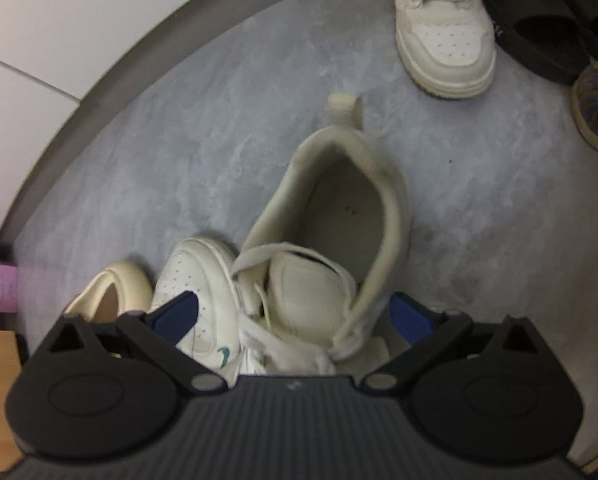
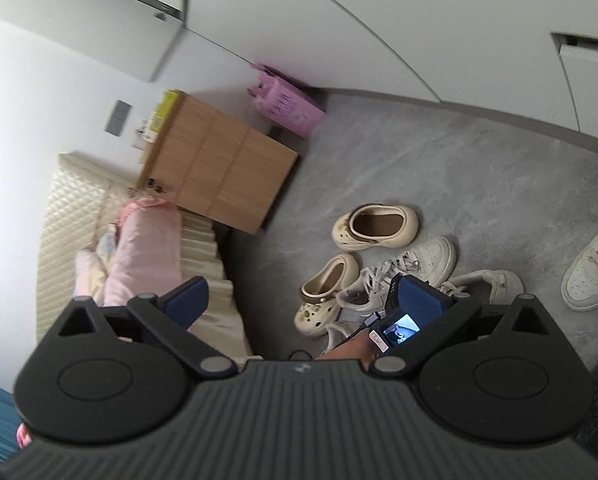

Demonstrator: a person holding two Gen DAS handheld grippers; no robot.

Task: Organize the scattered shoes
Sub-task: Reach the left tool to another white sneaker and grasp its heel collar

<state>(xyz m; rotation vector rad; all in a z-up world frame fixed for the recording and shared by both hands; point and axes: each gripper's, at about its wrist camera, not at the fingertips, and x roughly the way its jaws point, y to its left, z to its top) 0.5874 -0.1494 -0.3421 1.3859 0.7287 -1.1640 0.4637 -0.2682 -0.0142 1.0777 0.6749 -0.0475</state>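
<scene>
Task barely begun: left tongs (image 1: 295, 312), apart, straddle the cream leather high-top sneaker (image 1: 339, 216); right tongs (image 2: 303, 300) apart, empty; the beige foam clogs (image 2: 375, 226) beside that sneaker remain scattered.

A grey marbled floor (image 2: 479, 168) meets white cabinet doors (image 2: 379, 20) along a dark skirting strip (image 2: 499, 118), while a wooden bedside cabinet (image 2: 219, 172) stands between a pink box (image 2: 287, 106) and a cream quilted bed (image 2: 71, 220).

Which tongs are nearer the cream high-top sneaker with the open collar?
Left. The left tongs stand open around the high-top sneaker, fingers flanking it. The right tongs hang open above, away from the shoe pile.
</scene>
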